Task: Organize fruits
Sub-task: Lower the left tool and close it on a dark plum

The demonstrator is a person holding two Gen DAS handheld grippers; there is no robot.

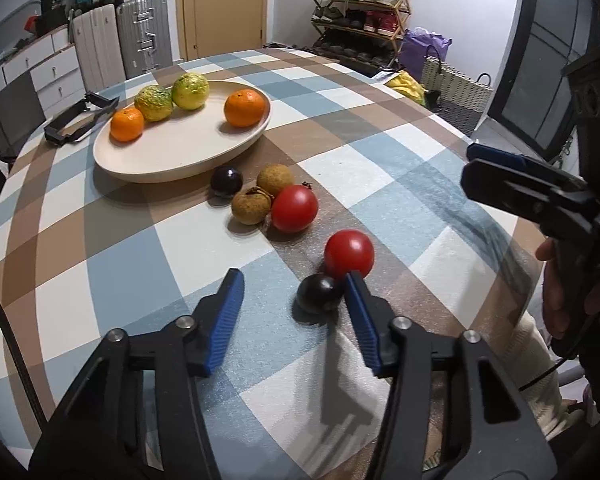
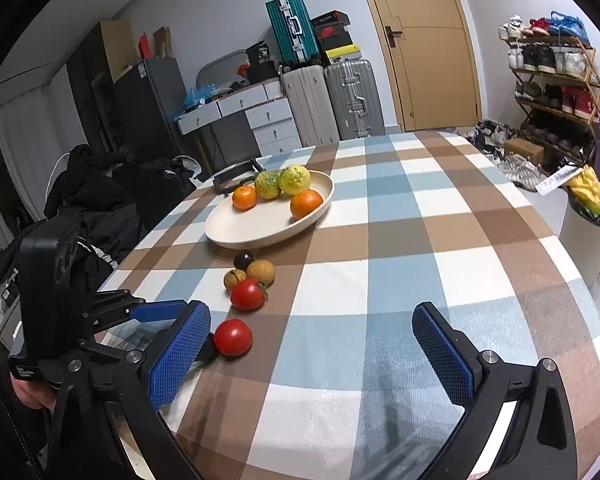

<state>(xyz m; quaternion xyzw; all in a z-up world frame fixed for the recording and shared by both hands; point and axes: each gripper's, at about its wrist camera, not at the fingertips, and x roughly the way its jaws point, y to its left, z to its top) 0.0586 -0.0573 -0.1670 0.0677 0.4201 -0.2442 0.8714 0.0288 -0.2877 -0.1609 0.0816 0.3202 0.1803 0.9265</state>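
Two oranges (image 1: 244, 108) and two yellow-green citrus (image 1: 190, 85) sit on one plate (image 1: 172, 160). On the table near its edge: two red tomatoes (image 1: 294, 208), two brown longans (image 1: 251, 208) and two dark plums (image 1: 227, 181).

Bare cloth (image 2: 400, 280) right of fruit cluster (image 2: 250, 280); plate (image 2: 268, 236) blocks beyond.
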